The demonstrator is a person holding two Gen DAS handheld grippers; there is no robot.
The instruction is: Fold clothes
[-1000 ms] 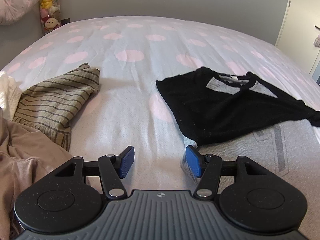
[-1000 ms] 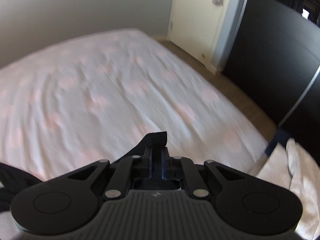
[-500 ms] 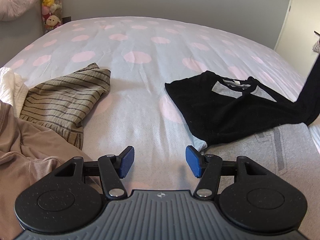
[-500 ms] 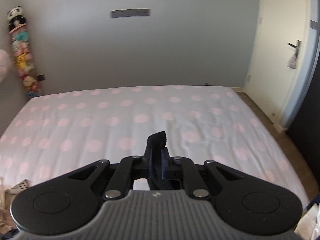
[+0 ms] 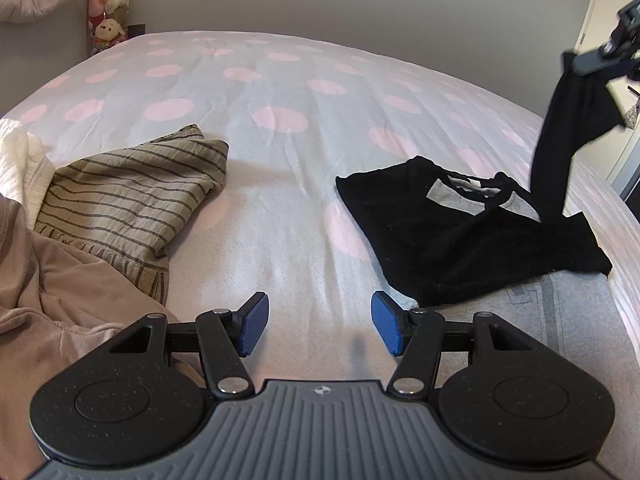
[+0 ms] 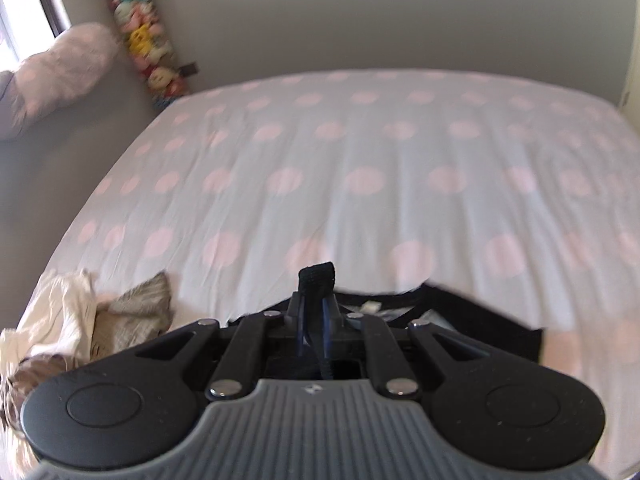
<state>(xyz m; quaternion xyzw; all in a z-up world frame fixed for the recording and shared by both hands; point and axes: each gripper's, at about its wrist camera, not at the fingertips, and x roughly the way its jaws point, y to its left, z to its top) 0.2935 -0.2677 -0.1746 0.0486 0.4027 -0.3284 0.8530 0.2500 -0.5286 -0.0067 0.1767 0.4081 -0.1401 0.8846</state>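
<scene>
Far left, left wrist view: a tan garment [image 5: 60, 296] lay bunched at the frame edge, cut off there. A white cloth [image 5: 20, 160] showed behind it, only partly in frame. An olive striped garment [image 5: 132, 196] rested crumpled on the polka-dot bedspread [image 5: 280, 120], overlapping the tan one.

Centre: the left gripper [image 5: 318, 328] hovered low over bare bedspread, jaws spread wide, blue pads [image 5: 252, 330] holding nothing. The striped garment sat ahead and to its left; the black shirt [image 5: 440, 240] ahead and to its right, near but apart from the right pad.

Right: the black shirt lay mostly flat, its near part overlapping a grey garment [image 5: 560, 320], with more grey showing through the neck opening. One sleeve rose steeply off the bed to the right gripper [image 5: 600, 60], seen at the upper right corner and largely cut off by the frame.

Right wrist view: the right gripper [image 6: 316, 320] was clamped tight on a strip of black fabric, a short tab poking up past the fingertips. The shirt's body [image 6: 480, 320] hung just below, mostly hidden behind the gripper housing. The frame was motion-blurred; the clothes at lower left [image 6: 80, 320] were hard to make out. Plush toys [image 6: 148, 40] hung by the far wall.
</scene>
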